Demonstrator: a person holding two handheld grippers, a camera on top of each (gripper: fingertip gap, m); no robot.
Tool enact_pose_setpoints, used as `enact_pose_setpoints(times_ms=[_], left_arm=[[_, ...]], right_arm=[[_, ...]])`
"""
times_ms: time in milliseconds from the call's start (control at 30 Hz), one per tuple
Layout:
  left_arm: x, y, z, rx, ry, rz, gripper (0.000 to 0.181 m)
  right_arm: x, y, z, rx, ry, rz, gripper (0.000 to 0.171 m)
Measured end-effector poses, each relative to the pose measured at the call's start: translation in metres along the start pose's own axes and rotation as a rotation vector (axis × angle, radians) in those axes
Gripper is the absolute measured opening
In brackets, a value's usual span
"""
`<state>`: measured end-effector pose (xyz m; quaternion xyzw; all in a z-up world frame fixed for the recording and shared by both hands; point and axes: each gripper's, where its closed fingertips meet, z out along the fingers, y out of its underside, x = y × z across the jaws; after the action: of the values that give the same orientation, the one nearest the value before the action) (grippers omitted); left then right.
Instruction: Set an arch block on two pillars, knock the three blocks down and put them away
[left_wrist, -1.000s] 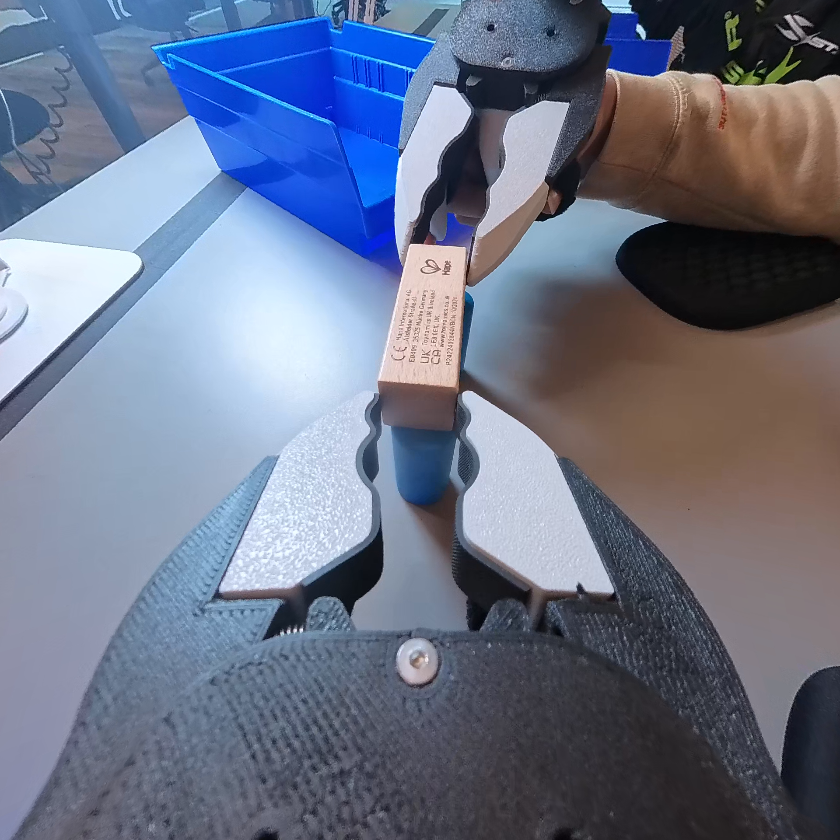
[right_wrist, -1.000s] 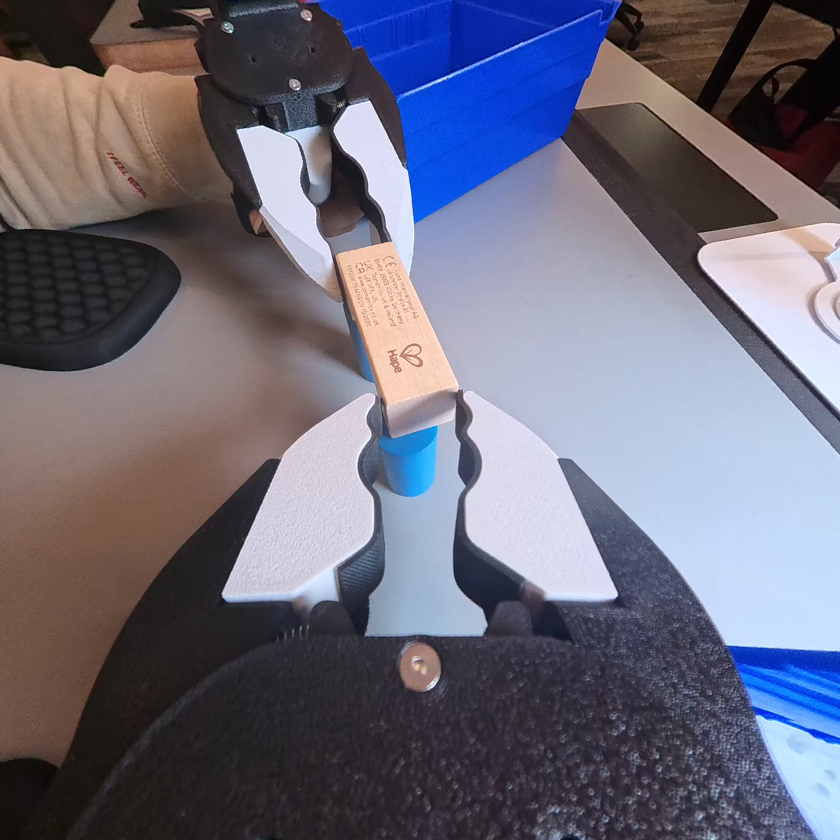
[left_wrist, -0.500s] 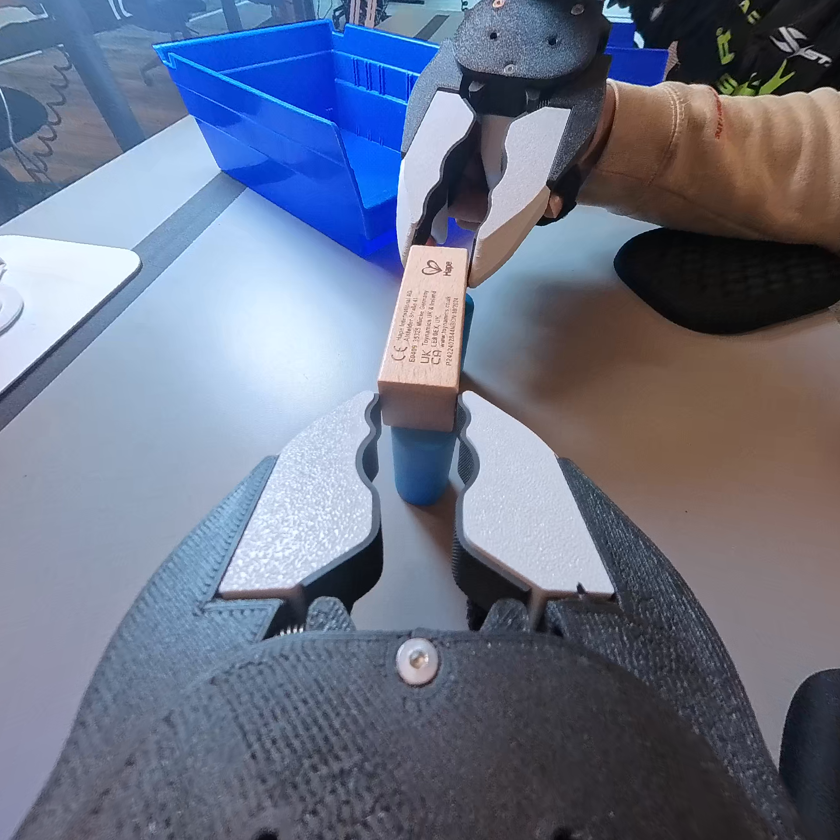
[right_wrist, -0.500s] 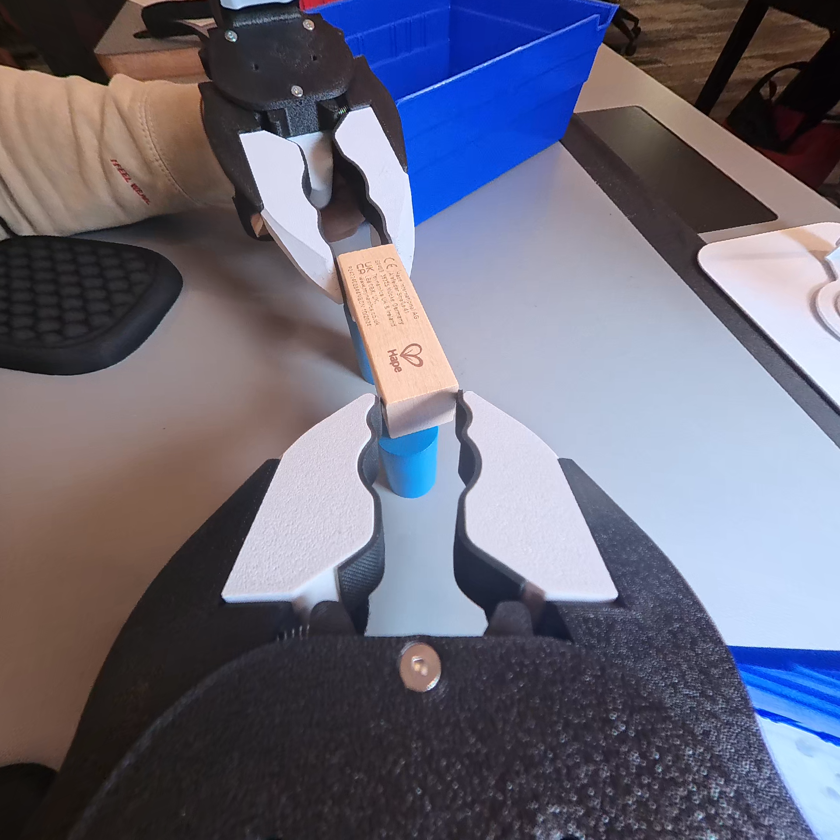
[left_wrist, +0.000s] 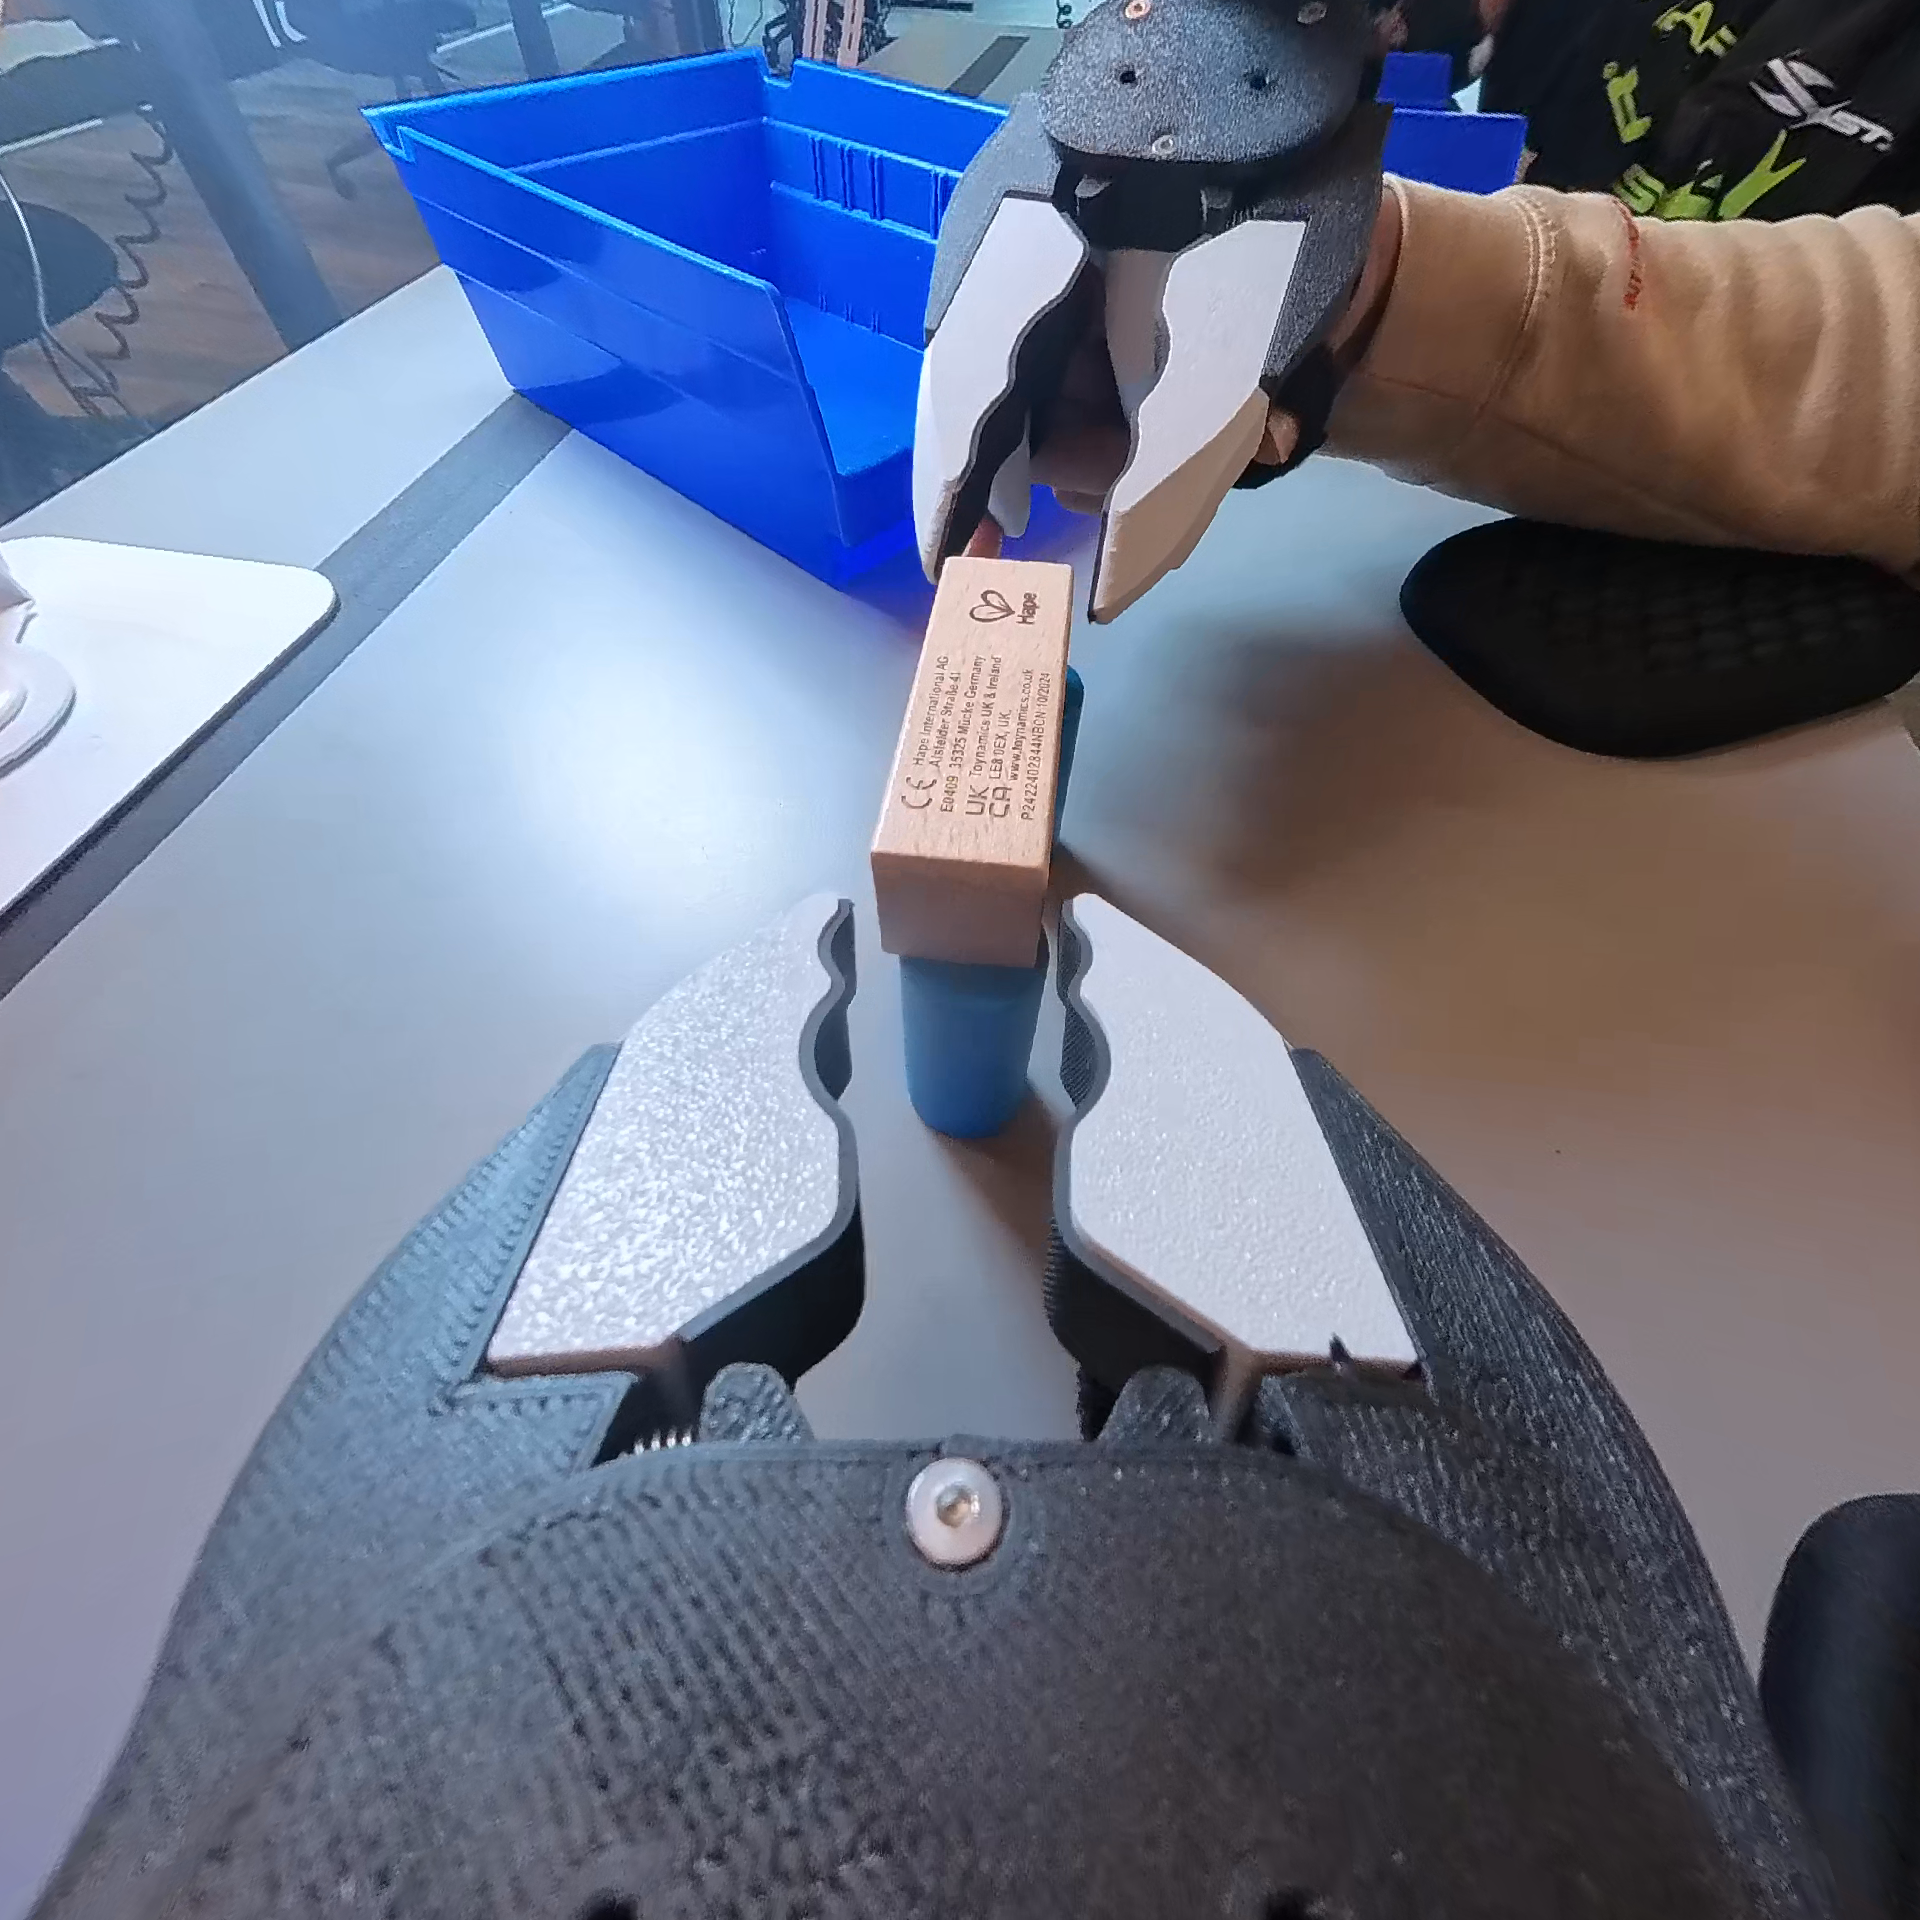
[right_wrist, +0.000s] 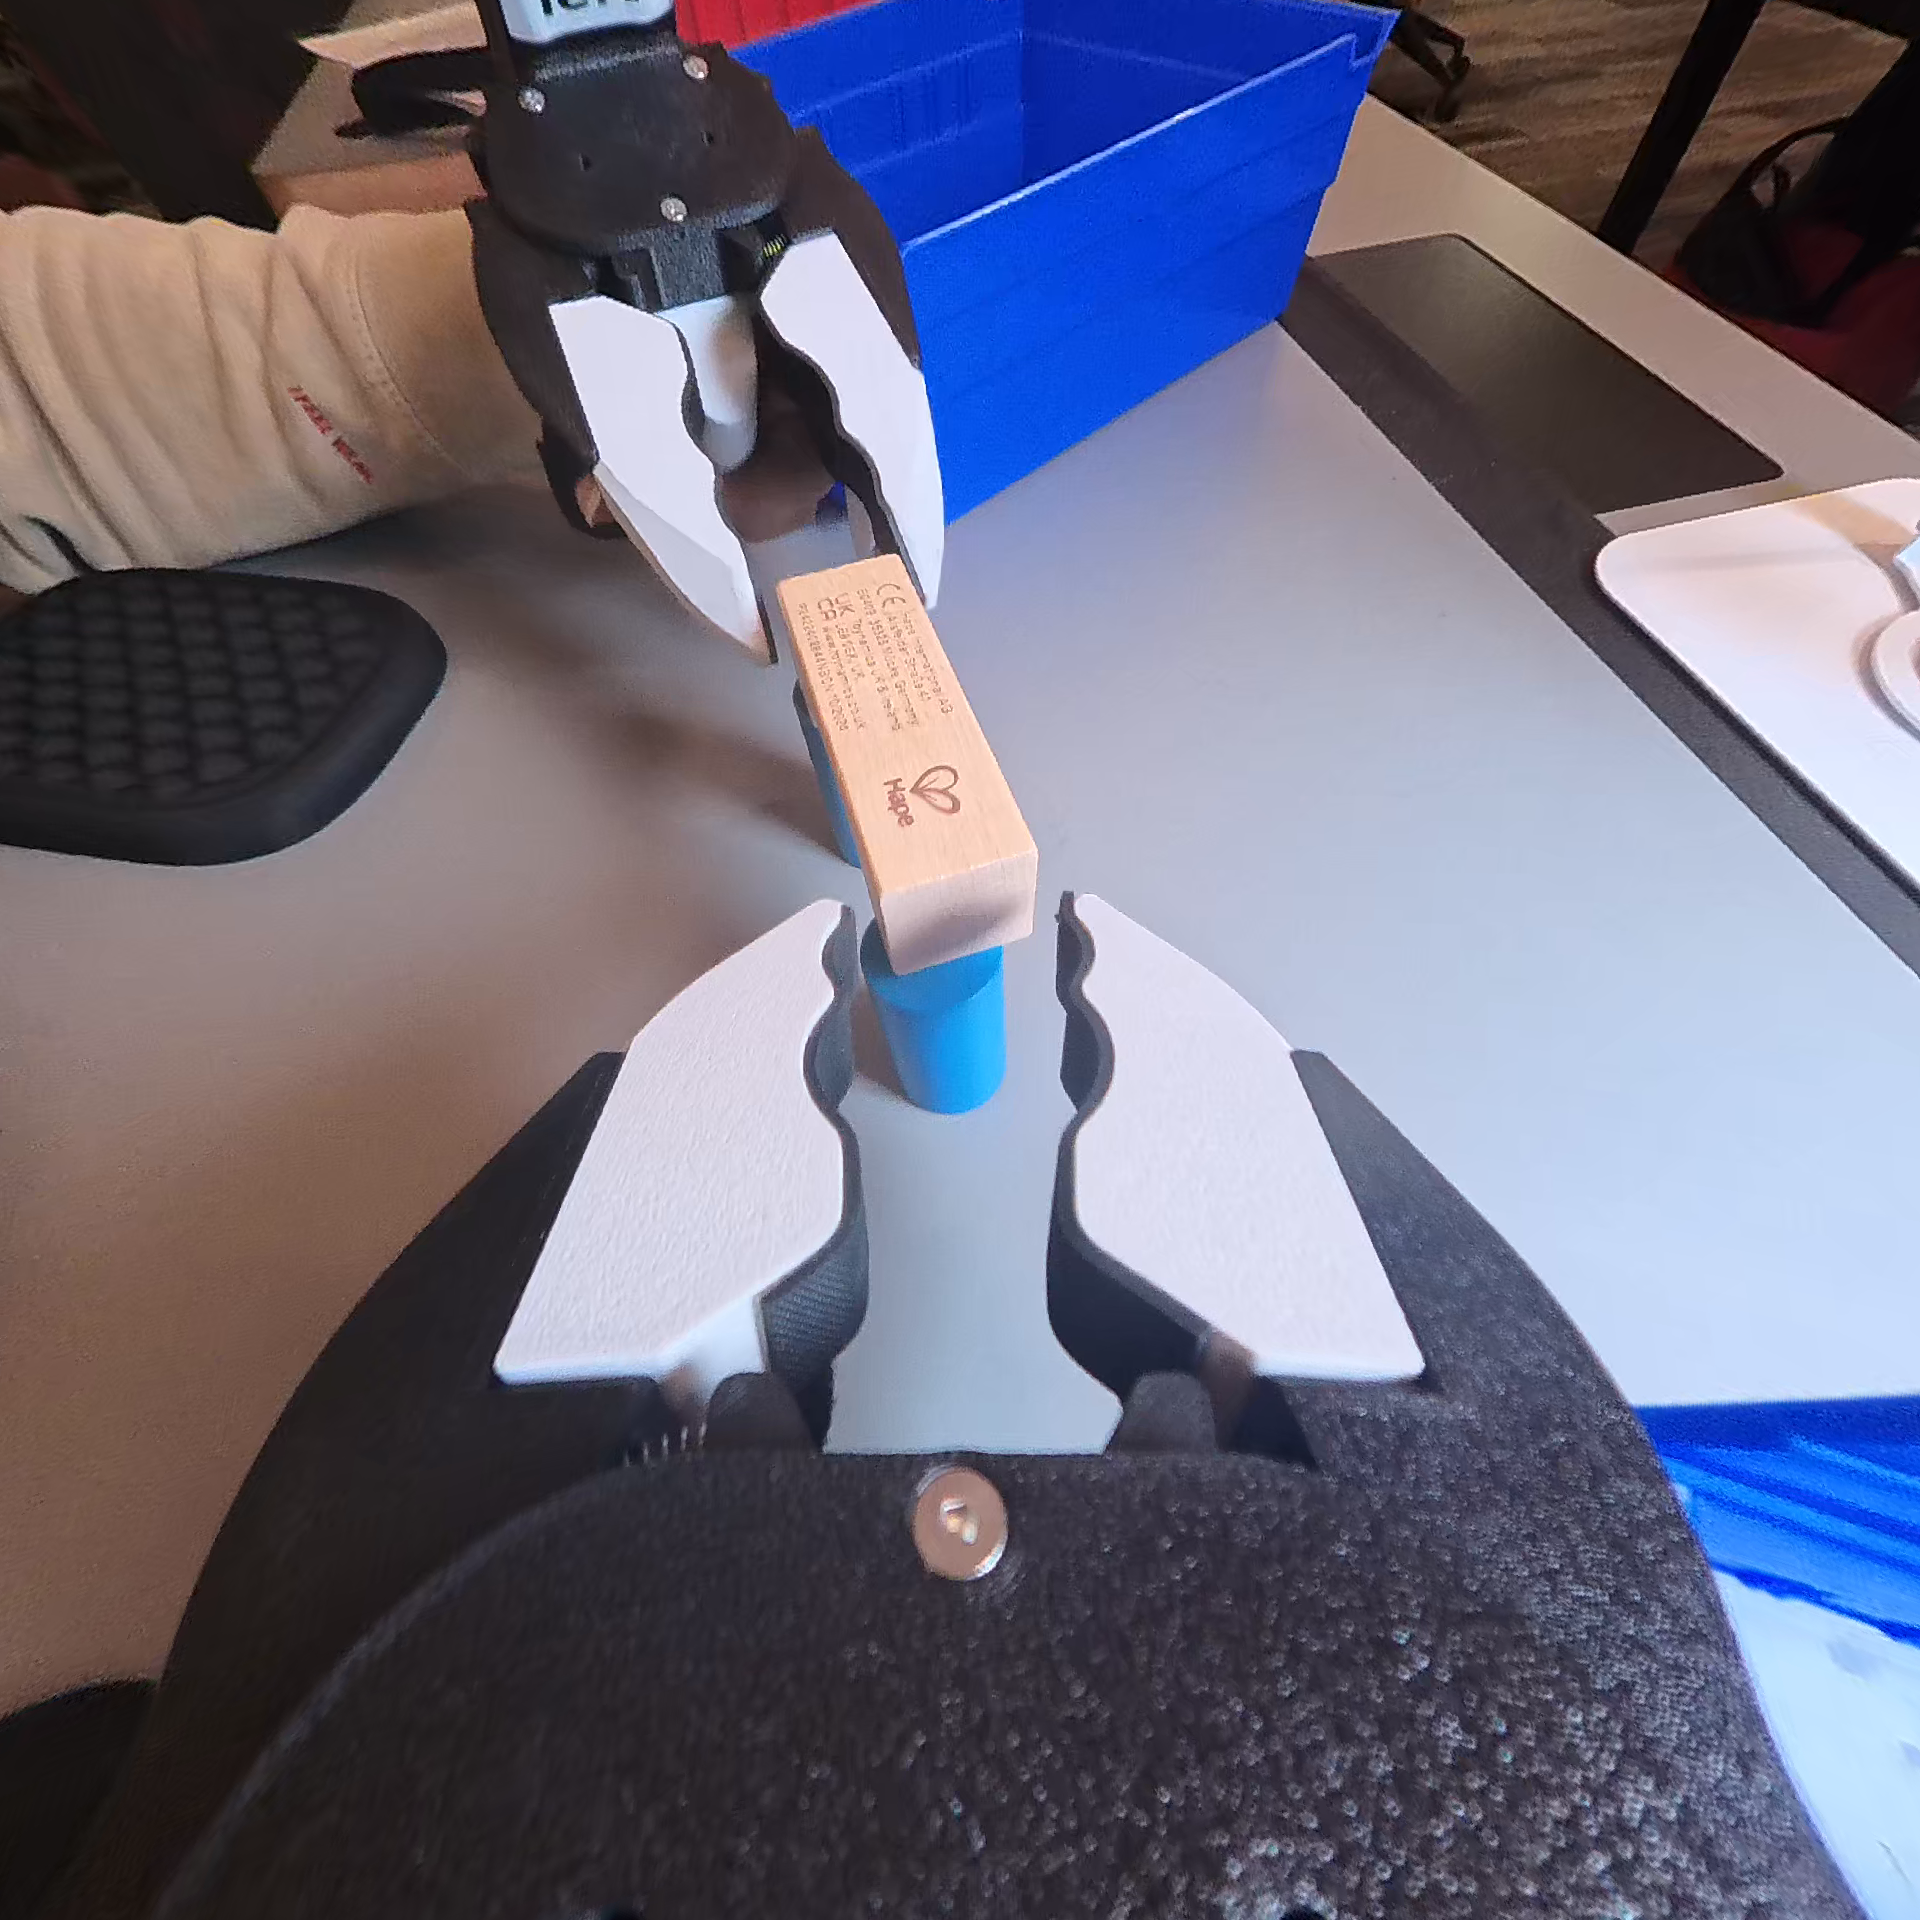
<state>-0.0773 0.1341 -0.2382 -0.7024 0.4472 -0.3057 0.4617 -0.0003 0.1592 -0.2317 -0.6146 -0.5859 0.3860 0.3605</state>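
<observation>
Both grippers have let go since half a second ago. Left gripper was pinching the near end of the arch; now its jaws are spread with a gap on each side of the wood, holding nothing. Right gripper has done the same at the other end: jaws apart, clear of the arch, empty. In the left wrist view I see the right gripper's tips just off the far end, one fingertip beside the corner, not touching as far as I can tell.

Bin sits beyond the arch, open front toward it, and I can see no blocks in it.

Arch rests flat across two upright blue pillars, one under the end by the left gripper, the other under the end by the right.

My read: bridge is standing unaided, so the build step is done. Knock-down comes next, then binning all three.
</observation>
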Motion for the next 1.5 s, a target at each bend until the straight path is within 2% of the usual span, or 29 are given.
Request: enact_pose_setpoints(times_ms=[267, 400, 633, 767, 833, 1500], left_arm=[[0.000, 0.014, -0.015, -0.033, -0.025, -0.015, 0.037], [0.002, 0.023, -0.012, -0.055, -0.029, -0.028, 0.033], [0.001, 0.036, -0.009, -0.084, -0.046, -0.037, 0.028], [-0.005, 0.043, -0.011, -0.092, -0.084, -0.050, 0.016], [-0.006, 0.045, -0.011, -0.092, -0.090, -0.052, 0.004], [-0.001, 0.048, 0.001, -0.114, -0.106, -0.005, 0.000]], right_arm=[[0.005, 0.022, -0.012, -0.056, 0.014, 0.022, 0.036], [0.006, 0.038, -0.011, -0.090, 0.019, 0.028, 0.021], [0.007, 0.044, -0.007, -0.101, 0.032, 0.023, 0.010], [0.007, 0.044, -0.004, -0.094, 0.037, 0.014, 0.005], [0.007, 0.045, -0.003, -0.095, 0.038, 0.009, 0.001], [0.000, 0.046, 0.009, -0.104, 0.027, -0.005, 0.000]])
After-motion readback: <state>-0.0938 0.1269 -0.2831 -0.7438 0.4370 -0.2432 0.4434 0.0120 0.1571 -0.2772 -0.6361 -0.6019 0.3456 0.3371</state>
